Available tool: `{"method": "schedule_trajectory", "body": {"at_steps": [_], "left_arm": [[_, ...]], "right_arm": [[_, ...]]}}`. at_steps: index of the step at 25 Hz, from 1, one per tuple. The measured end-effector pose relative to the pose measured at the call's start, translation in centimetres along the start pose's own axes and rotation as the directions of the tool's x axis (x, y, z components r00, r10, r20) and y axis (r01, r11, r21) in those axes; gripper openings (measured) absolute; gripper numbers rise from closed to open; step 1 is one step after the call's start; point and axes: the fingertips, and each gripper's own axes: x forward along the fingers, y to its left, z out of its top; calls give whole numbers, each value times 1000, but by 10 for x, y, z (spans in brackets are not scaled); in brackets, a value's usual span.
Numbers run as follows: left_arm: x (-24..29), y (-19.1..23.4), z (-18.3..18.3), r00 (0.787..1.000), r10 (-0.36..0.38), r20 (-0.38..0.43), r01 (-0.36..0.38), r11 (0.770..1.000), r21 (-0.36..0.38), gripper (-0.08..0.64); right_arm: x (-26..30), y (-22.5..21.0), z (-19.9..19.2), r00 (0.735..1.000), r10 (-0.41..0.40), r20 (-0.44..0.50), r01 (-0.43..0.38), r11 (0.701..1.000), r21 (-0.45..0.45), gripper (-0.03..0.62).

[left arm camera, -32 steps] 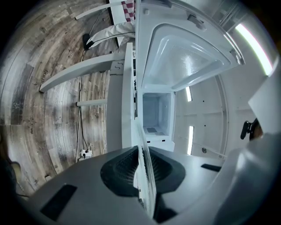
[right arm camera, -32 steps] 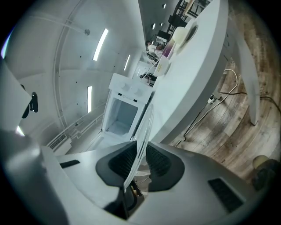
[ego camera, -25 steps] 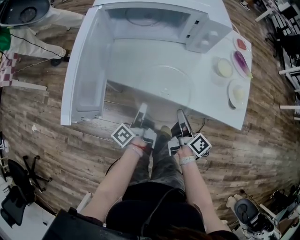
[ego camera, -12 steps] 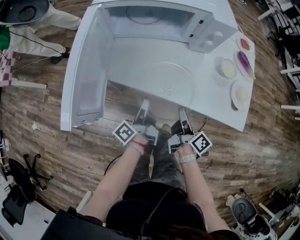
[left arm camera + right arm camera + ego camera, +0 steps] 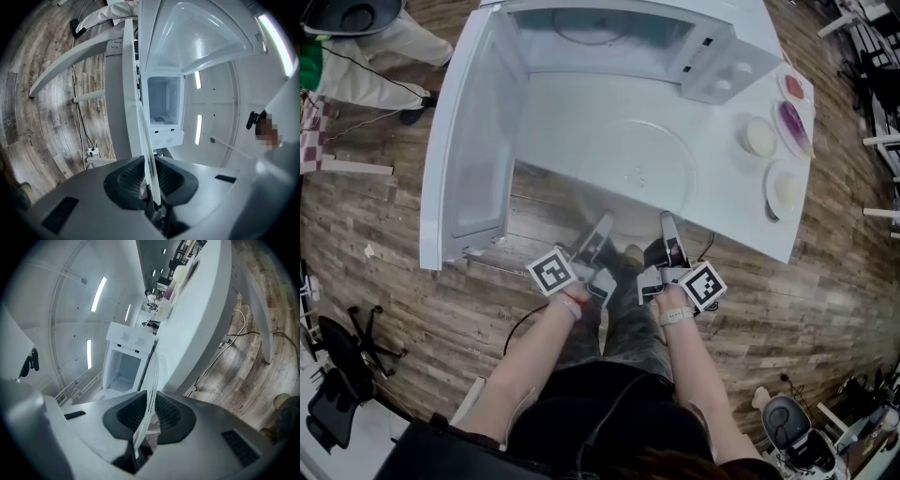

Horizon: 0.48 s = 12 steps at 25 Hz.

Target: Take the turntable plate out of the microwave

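Head view: white microwave [image 5: 609,37] stands at the far edge of the white table [image 5: 546,122], its door [image 5: 473,159] swung fully open to the left and its cavity facing the person. The clear round glass turntable plate [image 5: 628,169] is outside the cavity. It lies flat over the table's near edge, directly in front of the microwave, with its near rim overhanging that edge above the wood-plank floor [image 5: 412,281]. Cannot tell whether it rests on the table or is just clear of it. Left tongs [image 5: 598,234] pinch the near rim on the left and right tongs [image 5: 667,234] pinch it on the right, side by side. Left gripper view: the thin glass edge [image 5: 146,140] runs between the ribbed pads of the tongs [image 5: 151,180], clamped. Right gripper view: same picture, with the rim [image 5: 152,380] nipped between the pads of the tongs [image 5: 146,416]; these jaws have just been closing on it. Four small dishes [image 5: 784,187] sit along the table's right edge, well apart from the plate.
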Motion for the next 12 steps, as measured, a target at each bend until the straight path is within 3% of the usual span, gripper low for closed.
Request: {"method": "schedule_trajectory", "body": {"at_steps": [8,12], "left_arm": [[-4,-2,-22,997,-20,-77,18,999,-30,44],[-1,-5,-24,997,-39,-65,31,992,-123,44]], "right_arm": [[1,0,3,1000,-1,16,1,1000,5,67],[2,0,3,1000,-2,12,2,1000,6,67]]}}
